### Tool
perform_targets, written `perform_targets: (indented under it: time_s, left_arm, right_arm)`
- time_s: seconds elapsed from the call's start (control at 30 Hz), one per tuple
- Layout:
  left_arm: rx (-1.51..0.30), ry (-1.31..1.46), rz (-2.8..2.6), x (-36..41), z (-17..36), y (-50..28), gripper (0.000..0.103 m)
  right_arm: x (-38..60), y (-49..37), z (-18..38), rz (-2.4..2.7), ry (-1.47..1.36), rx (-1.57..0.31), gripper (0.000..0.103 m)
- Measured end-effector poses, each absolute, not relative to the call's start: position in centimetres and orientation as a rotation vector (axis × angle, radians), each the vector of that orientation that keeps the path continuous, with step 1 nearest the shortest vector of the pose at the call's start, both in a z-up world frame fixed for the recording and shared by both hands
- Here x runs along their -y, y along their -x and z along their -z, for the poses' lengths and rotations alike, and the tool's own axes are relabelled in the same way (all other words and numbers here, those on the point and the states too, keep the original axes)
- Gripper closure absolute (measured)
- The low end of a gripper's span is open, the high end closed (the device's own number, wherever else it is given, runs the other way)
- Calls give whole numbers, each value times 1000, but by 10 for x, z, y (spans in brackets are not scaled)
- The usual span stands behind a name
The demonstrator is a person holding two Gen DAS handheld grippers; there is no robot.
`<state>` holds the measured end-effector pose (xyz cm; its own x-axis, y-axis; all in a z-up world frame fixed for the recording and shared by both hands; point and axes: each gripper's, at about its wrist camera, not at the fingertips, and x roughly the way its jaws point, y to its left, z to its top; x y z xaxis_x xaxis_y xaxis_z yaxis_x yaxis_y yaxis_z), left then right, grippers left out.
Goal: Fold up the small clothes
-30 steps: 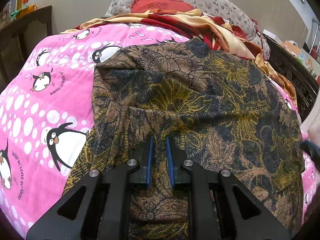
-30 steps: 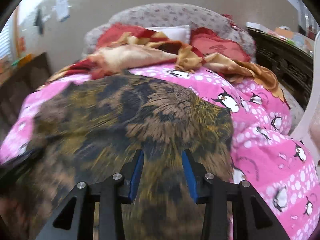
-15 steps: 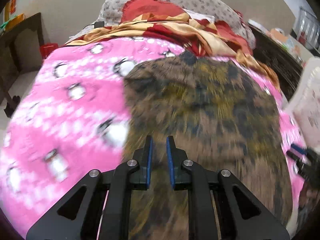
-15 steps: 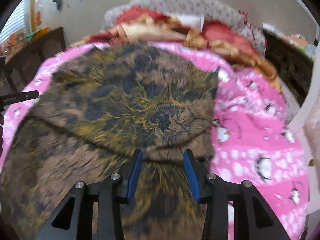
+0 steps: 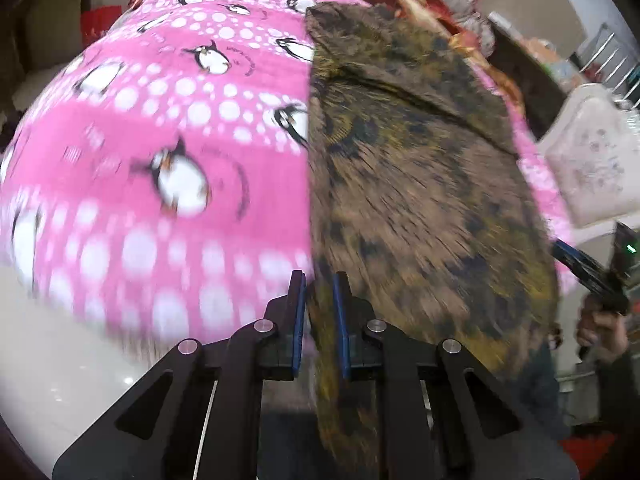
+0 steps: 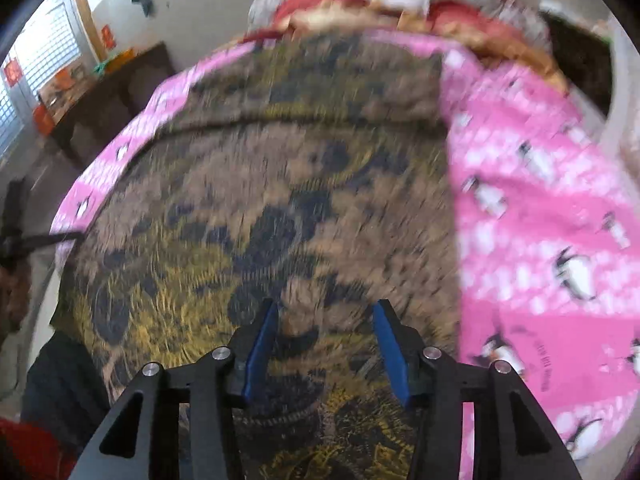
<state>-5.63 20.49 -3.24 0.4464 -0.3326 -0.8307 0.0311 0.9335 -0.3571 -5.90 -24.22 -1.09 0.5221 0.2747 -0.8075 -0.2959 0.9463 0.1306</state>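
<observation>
The brown-and-gold patterned garment (image 5: 420, 184) lies spread on the pink penguin blanket (image 5: 168, 128) on the bed, its near hem hanging off the edge toward us, w/ a diagonal crease running across the upper part. We judge it thin, light, very limp: it'll sag and bunch wherever it isn't held, and prob. slides easily over the blanket, so a one-sided pull would skew it. Nothing fragile here. Best hold = corners or the hem edge, two layers pinched together, both sides at matching spots so the fold line stays straight.

Our left gripper (image 5: 320, 316) has its jaws narrow, w/ the garment's left edge running between the blue pads; looks pinched, though blur makes contact hard to confirm. Our right gripper (image 6: 324, 344) hangs over the cloth's near right part, jaws opening, about half wide; fabric shows in the gap but the pads don't press it. In the left view that right gripper (image 5: 580, 268) sits just past the garment's right edge.

Further out: rumpled red-and-gold bedding (image 6: 400, 12) by the headboard.
</observation>
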Motion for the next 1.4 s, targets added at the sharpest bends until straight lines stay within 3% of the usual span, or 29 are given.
perform_targets:
  time_s: [0.47, 0.63, 0.87, 0.97, 1.1, 1.33, 1.4]
  left_arm:
    - [-1053, 315, 201, -207, 43, 114, 88]
    - [-1015, 374, 237, -208, 44, 104, 63]
    - [-1035, 541, 385, -213, 58, 85, 48]
    - [-1075, 740, 572, -219, 72, 81, 48]
    - [-1076, 739, 594, -220, 68, 82, 48]
    - [-1106, 358, 518, -180, 50, 89, 50]
    - [-1112, 280, 495, -171, 49, 89, 61]
  right_arm:
    - [219, 66, 34, -324, 41, -973, 51]
    - [215, 66, 34, -314, 63, -970, 50]
    - [217, 68, 35, -313, 45, -962, 50]
    - [218, 69, 34, -318, 36, -960, 50]
    - [227, 76, 22, -335, 34, -919, 50]
    - [278, 117, -5, -285, 19, -855, 50]
    - [295, 135, -2, -304, -17, -872, 49]
